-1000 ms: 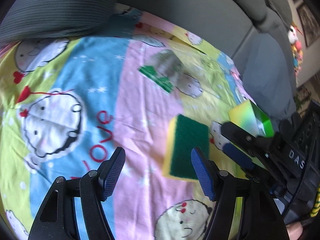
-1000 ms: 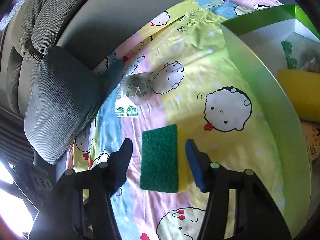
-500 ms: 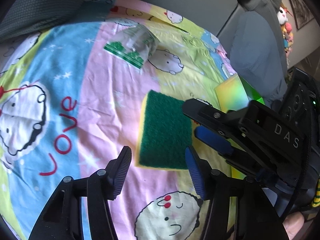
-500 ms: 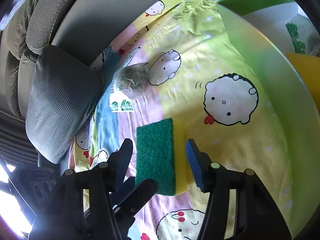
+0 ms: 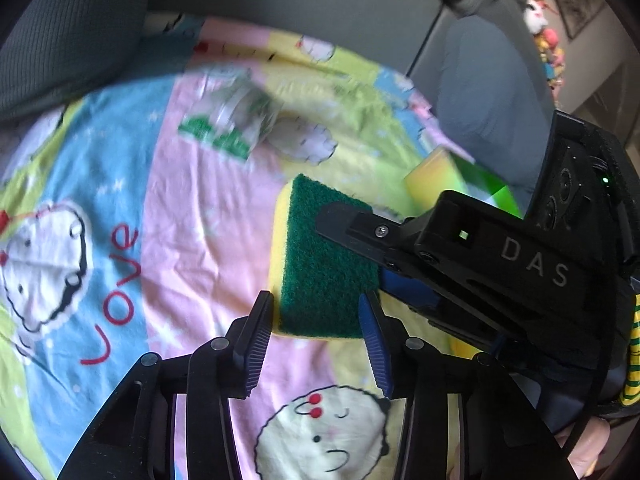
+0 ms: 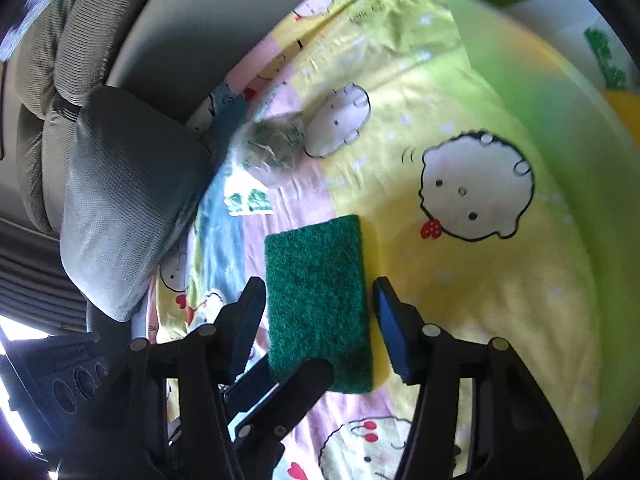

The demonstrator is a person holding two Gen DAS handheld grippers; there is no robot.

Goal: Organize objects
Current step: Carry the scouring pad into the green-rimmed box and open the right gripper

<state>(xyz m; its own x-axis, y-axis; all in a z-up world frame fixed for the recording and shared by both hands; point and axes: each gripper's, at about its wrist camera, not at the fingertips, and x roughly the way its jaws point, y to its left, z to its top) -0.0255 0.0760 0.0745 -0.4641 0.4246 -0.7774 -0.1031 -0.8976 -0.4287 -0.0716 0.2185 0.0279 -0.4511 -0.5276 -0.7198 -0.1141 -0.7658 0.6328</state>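
Judging the sorting as partly done. Seemingly sitting already inside the box (image 6: 520, 92), at the upper right of the right wrist view: one yellow block (image 6: 624, 114) and one green-printed scrap (image 6: 604, 52), both cut by the frame edge, so not naming them for sure.

Lying loose on the blanket (image 5: 180, 220), outside that box: one sponge (image 5: 320, 264), green side up, mid-frame, and one clear packet (image 5: 228, 120) further up, near the one cushion (image 6: 128, 200).

Straddling the sponge's near end with the left gripper (image 5: 315, 304), having just been narrowing its jaws, sponge between them, pads not visibly squeezing. Bracketing the same sponge with the right gripper (image 6: 318, 288), spread, gaps showing on both sides.

Remaining, by this reading: getting sponge and packet into the box.
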